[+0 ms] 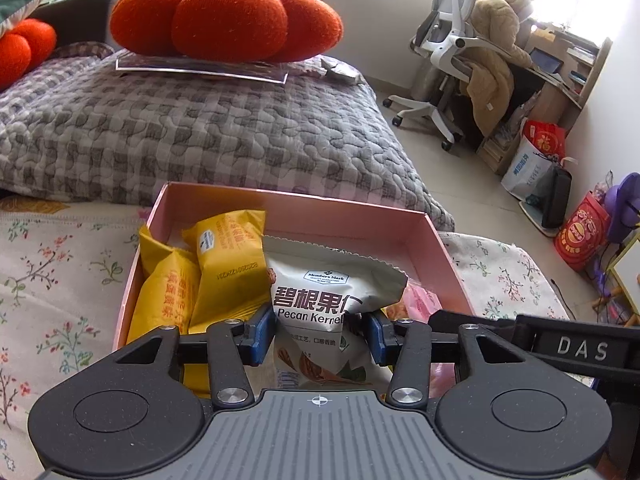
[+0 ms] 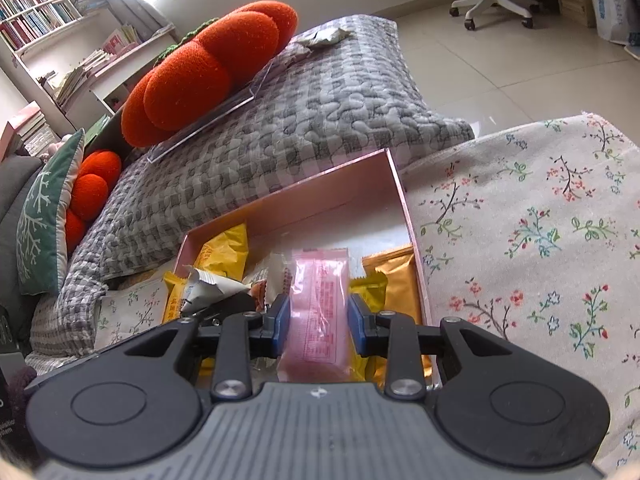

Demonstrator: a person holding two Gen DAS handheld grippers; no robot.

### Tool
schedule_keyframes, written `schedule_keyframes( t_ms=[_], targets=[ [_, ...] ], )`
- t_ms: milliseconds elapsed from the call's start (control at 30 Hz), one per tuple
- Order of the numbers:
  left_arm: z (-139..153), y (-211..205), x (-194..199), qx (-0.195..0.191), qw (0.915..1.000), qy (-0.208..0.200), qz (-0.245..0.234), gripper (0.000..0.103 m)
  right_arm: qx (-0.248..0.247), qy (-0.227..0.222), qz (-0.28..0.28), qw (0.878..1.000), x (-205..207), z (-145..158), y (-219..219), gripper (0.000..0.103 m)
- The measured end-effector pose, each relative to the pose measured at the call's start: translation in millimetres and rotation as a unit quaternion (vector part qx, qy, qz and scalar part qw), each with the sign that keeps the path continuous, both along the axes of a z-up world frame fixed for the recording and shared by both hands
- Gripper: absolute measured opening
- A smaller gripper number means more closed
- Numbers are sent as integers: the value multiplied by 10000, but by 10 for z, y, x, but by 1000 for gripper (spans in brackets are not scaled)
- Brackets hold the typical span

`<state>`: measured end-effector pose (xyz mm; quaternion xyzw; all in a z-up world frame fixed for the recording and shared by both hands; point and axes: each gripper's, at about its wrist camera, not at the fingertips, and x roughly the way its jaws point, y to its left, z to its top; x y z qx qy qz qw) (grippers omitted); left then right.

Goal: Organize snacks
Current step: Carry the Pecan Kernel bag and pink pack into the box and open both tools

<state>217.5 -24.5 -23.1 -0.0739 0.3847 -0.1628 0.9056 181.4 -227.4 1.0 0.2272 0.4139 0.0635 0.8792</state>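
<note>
A pink open box (image 1: 340,210) sits on a floral cloth and holds snack packets. My left gripper (image 1: 318,334) is shut on a white pecan kernel packet (image 1: 320,292), held over the box's near part. Yellow packets (image 1: 224,264) lie in the box's left side. In the right wrist view, my right gripper (image 2: 318,326) is shut on a pink translucent packet (image 2: 318,304) over the same box (image 2: 404,200). Orange-gold packets (image 2: 400,276) lie in its right side, yellow ones (image 2: 224,252) at its left. The white packet (image 2: 212,284) shows at the left.
A grey checked quilt (image 1: 192,132) lies beyond the box, with an orange pumpkin cushion (image 1: 228,20) on a clear sheet. The floral cloth (image 2: 540,220) spreads right of the box. An office chair (image 1: 452,52), desk and bags stand on the tiled floor at the right.
</note>
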Motion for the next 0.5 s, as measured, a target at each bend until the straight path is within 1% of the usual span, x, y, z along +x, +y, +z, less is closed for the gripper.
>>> schedule_keyframes(
  t_ms=[67,133,200,300,433,500],
  targets=[
    [49,14,-22,-58,10000,-61,-15,50,-34,-76,-55,10000,-16,36,-20,30],
    [126,37,-50,-148,9998,-150,-14,62,-65,-162,-125,9998,-33,92,-50,33],
    [210,58,-97,-144,9995,-286,19,66,-60,-238,-218,9995,-63,160,-86,35],
    [301,86,-178,-126,9993,-343,27,67,-47,-305,-261,9992,-129,250,-128,37],
    [391,170,-299,-66,9993,-363,114,67,-408,-230,-235,9986,-244,302,-108,38],
    [440,245,-372,-52,9991,-372,176,67,-494,-178,-213,9984,-307,322,-113,40]
  ],
)
